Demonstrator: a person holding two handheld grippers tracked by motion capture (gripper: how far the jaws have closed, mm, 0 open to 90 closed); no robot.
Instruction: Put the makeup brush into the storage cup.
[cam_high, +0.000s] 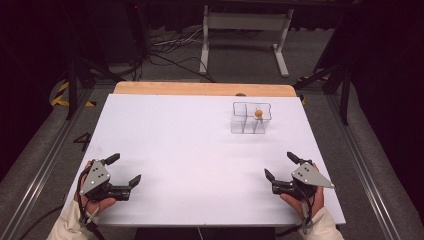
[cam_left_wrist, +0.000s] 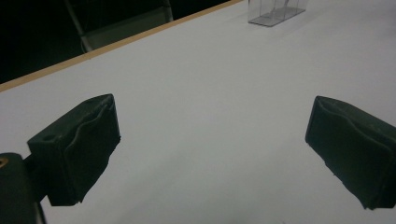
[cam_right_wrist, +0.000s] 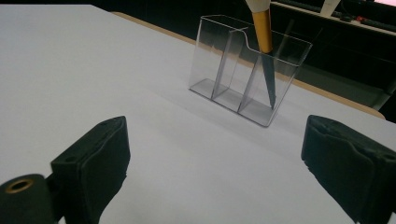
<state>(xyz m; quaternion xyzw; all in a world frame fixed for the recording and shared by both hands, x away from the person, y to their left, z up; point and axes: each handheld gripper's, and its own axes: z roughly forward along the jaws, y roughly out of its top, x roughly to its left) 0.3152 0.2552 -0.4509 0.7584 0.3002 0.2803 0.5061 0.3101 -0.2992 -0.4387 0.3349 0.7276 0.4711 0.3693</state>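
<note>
A dark room with a grey floor, loose cables and a white frame stand (cam_high: 245, 30) lies behind a white table (cam_high: 200, 150) whose far edge shows a strip of bare wood (cam_high: 200, 89). Near the far right corner of the table stands a clear plastic organiser (cam_high: 251, 118) divided into three compartments in a row. In the right gripper view, a tool with an orange handle and a dark pointed tip (cam_right_wrist: 265, 51) stands tilted in the rightmost compartment as that view shows it, tip down on the organiser's floor; the high view shows its rounded orange end at the organiser's far right part. The left gripper (cam_high: 123, 169), held in the person's left hand (cam_high: 92, 202), rests near the near left corner; its jaws stand wide apart and grasp nothing. The right gripper (cam_high: 280, 166), held in the right hand (cam_high: 305, 197), rests near the near right corner, its jaws likewise spread wide and empty. Both grippers lie well apart from the organiser.
</note>
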